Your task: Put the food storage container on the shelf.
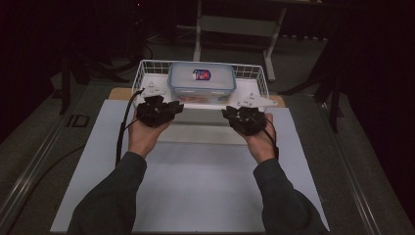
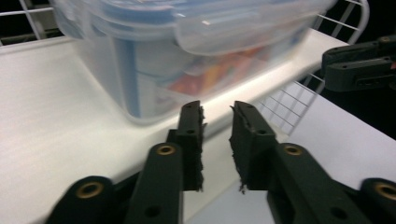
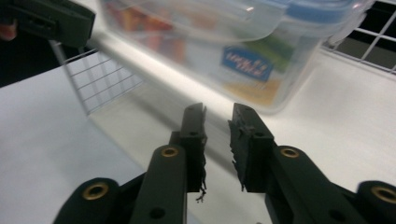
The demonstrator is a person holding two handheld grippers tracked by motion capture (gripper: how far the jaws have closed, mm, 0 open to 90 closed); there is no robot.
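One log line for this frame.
left gripper: open, at basket front rim | right gripper: open, same rim | lidded container: in basket

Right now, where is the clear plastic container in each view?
High view: the clear plastic container sits at top centre, inside the white wire basket.
Left gripper view: the container spans the top, just beyond the left tool.
Right gripper view: it spans the top, beyond the right tool.
Shared landmark: the basket's white wire wall.

One wire basket [image 1: 259, 73], one clear lidded container [image 1: 201, 81], one white mat [image 1: 195, 181], two tools, left [image 1: 155, 108], right [image 1: 247, 116]
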